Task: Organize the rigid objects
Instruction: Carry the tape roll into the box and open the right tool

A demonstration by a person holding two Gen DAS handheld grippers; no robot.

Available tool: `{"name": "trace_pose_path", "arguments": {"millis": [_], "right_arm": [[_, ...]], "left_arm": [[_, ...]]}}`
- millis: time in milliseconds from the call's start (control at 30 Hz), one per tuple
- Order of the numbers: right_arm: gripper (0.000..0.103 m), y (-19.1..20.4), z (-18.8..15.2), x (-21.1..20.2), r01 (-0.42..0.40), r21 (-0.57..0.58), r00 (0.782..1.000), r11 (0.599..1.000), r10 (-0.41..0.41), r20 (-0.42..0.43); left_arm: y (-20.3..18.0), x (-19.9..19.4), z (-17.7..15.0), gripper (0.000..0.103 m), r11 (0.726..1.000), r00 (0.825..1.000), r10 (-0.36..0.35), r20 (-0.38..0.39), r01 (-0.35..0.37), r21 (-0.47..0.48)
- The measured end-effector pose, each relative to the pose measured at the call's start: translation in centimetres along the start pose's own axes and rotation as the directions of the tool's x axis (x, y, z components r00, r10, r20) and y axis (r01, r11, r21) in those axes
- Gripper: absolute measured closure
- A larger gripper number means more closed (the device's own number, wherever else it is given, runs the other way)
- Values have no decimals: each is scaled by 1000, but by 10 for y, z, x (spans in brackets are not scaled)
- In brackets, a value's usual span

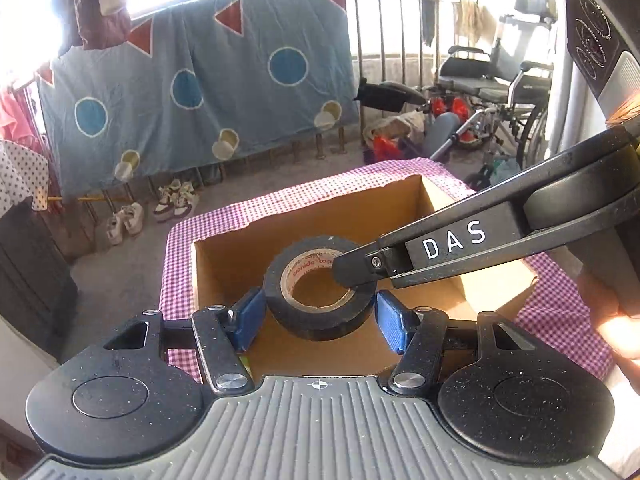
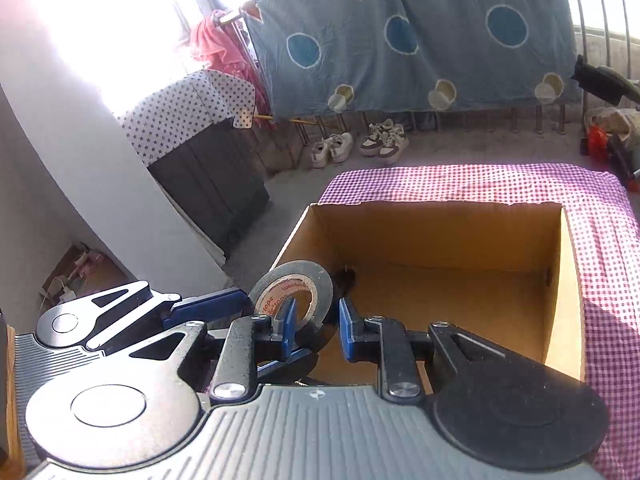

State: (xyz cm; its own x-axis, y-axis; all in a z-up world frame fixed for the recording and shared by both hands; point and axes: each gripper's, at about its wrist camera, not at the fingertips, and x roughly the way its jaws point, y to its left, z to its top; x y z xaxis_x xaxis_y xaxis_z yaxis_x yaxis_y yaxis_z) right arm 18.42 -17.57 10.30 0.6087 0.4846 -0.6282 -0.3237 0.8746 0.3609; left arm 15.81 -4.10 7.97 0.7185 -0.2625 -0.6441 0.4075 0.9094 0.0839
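Progress: as the tape (image 1: 316,292) is held above the box (image 2: 440,232), nothing is seen packed.
Left gripper (image 1: 320,320): spread beside it.
Right gripper (image 2: 316,326): rim pinched.
Left: release.

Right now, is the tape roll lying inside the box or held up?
Held up: the right claw pinches the wall of the tape roll, and the left claw flanks it, over the cardboard box.

Support: a table draped in a purple-and-white checked cloth (image 2: 500,184) (image 1: 224,216)
On the cloth: an open brown cardboard box (image 2: 440,232) (image 1: 320,208), upright, its far wall near the cloth's far edge
Beyond: grey concrete floor (image 2: 460,148) with pale sneakers (image 2: 360,142)
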Motion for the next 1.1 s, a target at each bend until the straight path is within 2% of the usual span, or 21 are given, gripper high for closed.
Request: {"name": "trace_pose_path", "arguments": {"millis": [100, 233, 333, 400, 467, 667, 767, 867, 1033, 1067, 1100], "right_arm": [[78, -21, 28, 53, -5, 51, 992, 999, 12, -129], [78, -52, 49, 115, 12, 133, 965, 991, 23, -260], [78, -77, 55, 158, 18, 190, 942, 982, 47, -333], [79, -93, 56, 182, 20, 215, 929, 976, 61, -365], [78, -105, 56, 199, 24, 233, 922, 972, 69, -382], [77, -127, 55, 236, 42, 281, 910, 959, 80, -408], [77, -130, 58, 242, 37, 287, 910, 957, 86, -405], [76, -128, 64, 232, 21, 275, 923, 961, 87, -375], [76, -114, 75, 184, -10, 235, 950, 972, 83, -302], [74, -109, 76, 173, -20, 216, 950, 976, 86, -299], [64, -103, 77, 161, -35, 197, 950, 980, 94, -299]], "left_arm": [[18, 41, 15, 43, 999, 991, -37, -128, 34, -27], [40, 99, 24, 43, 994, 951, -92, -296, 67, -92], [51, 131, 26, 43, 989, 917, -111, -384, 64, -135], [58, 145, 25, 43, 982, 900, -125, -417, 54, -178], [62, 158, 22, 43, 981, 892, -123, -436, 42, -191], [50, 174, 23, 42, 992, 883, -55, -466, -5, -127], [46, 170, 29, 43, 997, 897, -30, -441, -4, -77], [46, 158, 34, 43, 999, 915, 8, -402, -25, -35], [61, 116, 41, 42, 998, 951, -22, -307, 2, -64], [67, 106, 42, 40, 997, 958, -36, -285, 13, -82], [75, 95, 41, 40, 994, 963, -48, -264, 21, -105]]}}
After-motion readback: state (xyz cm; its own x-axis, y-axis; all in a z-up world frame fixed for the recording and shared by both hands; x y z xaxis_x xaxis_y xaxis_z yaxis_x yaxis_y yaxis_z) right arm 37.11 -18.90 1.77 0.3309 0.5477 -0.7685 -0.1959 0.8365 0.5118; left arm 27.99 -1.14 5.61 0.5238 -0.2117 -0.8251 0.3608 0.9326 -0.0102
